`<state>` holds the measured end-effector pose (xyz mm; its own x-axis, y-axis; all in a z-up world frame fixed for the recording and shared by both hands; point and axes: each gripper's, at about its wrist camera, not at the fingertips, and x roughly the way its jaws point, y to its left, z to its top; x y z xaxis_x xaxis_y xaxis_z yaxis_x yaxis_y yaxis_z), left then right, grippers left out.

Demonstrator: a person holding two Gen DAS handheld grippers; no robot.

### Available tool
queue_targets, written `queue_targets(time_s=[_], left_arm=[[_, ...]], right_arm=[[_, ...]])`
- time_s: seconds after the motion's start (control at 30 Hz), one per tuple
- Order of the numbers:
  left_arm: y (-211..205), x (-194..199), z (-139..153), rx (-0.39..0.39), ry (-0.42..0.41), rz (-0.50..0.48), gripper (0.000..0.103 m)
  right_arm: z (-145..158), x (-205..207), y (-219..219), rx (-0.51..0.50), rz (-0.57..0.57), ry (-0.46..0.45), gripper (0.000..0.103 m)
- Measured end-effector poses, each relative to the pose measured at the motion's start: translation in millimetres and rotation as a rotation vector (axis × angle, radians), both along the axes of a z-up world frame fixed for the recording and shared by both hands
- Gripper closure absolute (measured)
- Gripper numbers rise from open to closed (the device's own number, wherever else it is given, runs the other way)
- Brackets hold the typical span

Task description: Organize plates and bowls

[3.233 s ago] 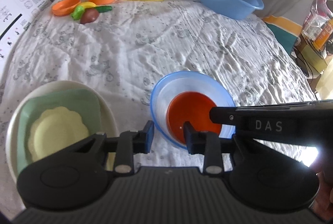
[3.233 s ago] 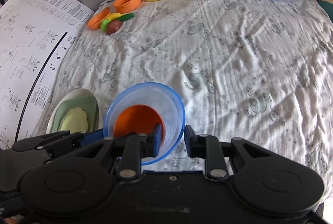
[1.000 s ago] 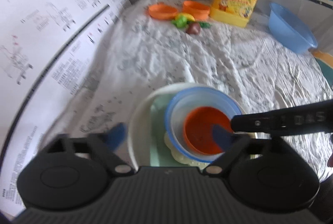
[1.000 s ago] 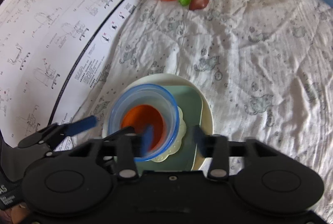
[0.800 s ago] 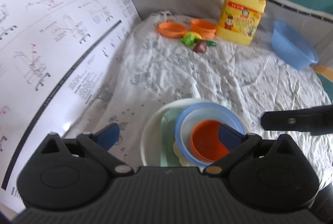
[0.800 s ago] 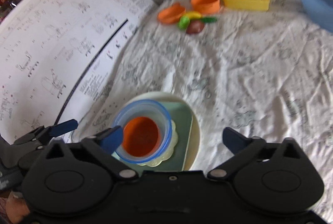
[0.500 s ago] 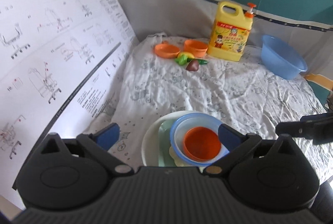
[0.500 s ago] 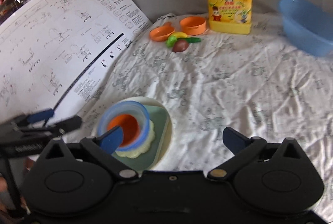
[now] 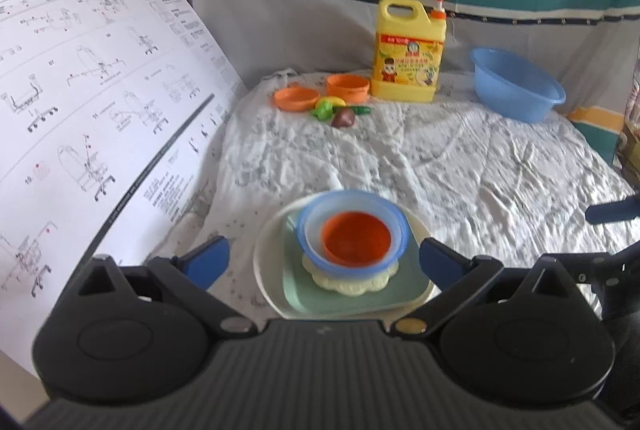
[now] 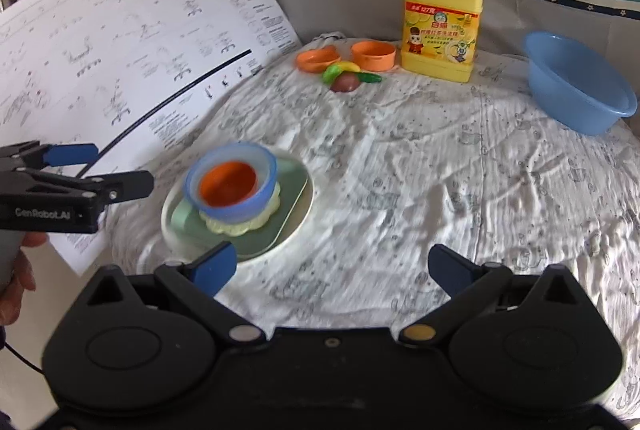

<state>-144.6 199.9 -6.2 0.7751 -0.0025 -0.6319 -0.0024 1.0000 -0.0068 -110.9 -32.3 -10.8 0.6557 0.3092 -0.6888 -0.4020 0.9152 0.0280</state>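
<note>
Left gripper spread wide, holding nothing; right gripper likewise wide and bare. Orange bowl nested in blue bowl, on yellow scalloped plate, green square plate, cream round plate. Stack dead ahead between left fingers, ahead-left of the right. Left nearer. Probably finished, barring far orange bowl and orange dish.

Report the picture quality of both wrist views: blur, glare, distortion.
Left wrist view: the stacked dishes, blue bowl included, are softly motion-blurred, the far detergent bottle soft too; fisheye bends the instruction sheet.

Right wrist view: the blue bowl is smeared, the bottle sharper; daylight brightens the cloth, without harsh glare.
</note>
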Motion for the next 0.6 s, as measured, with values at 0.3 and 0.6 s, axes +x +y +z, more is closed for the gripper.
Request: queue_targets(time_s=[0.3, 0.6], left_arm=[[2.8, -10.1, -14.2, -0.009, 0.012, 0.018, 0.0], [6.0, -12.4, -23.2, -0.008, 0.019, 0.037, 0.0]], right_arm=[[5.6, -16.1, -0.2, -0.022, 0.012, -0.06, 0.0], [-3.6, -10.0, -2.0, -0.039, 0.003, -0.015, 0.0]])
